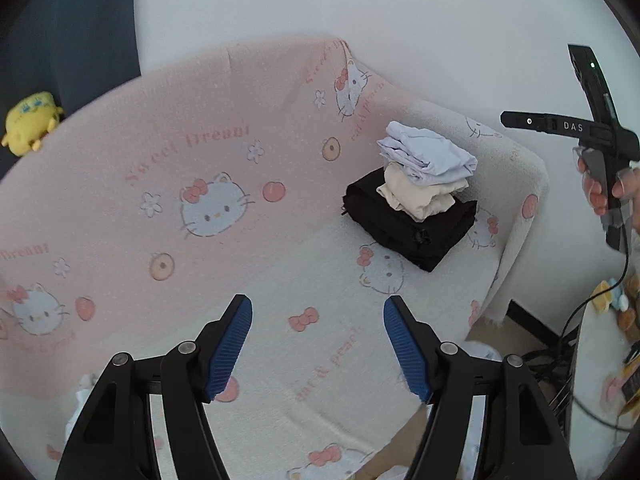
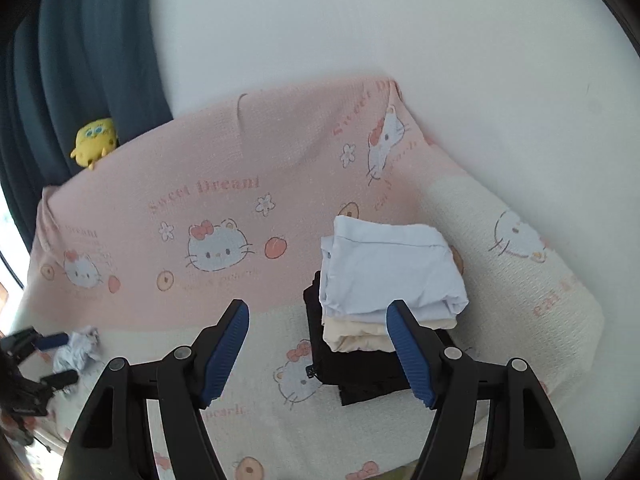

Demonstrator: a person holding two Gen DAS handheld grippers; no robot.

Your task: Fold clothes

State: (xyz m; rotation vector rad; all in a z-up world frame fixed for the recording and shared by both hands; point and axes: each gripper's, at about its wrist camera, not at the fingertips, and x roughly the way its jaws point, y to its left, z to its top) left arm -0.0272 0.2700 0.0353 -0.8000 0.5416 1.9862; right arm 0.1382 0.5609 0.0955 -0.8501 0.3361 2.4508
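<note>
A stack of folded clothes sits on the sofa seat near the right armrest: a light blue garment (image 2: 392, 268) on top, a cream one (image 2: 360, 338) under it, and a black one (image 2: 360, 376) at the bottom. The same stack (image 1: 424, 168) lies ahead and to the right in the left wrist view. My right gripper (image 2: 318, 344) is open and empty, just in front of the stack. My left gripper (image 1: 318, 344) is open over the bare blanket with nothing between its fingers. A crumpled pale garment (image 2: 78, 350) lies on the seat beside the left gripper's fingers (image 2: 54, 340).
A pink and cream cat-print blanket (image 1: 160, 160) covers the sofa. A yellow plush toy (image 2: 96, 140) sits on the backrest by a dark curtain (image 2: 80, 60). A hand holds the right gripper's black housing (image 1: 596, 132). Cables (image 1: 560, 356) lie on the floor past the armrest.
</note>
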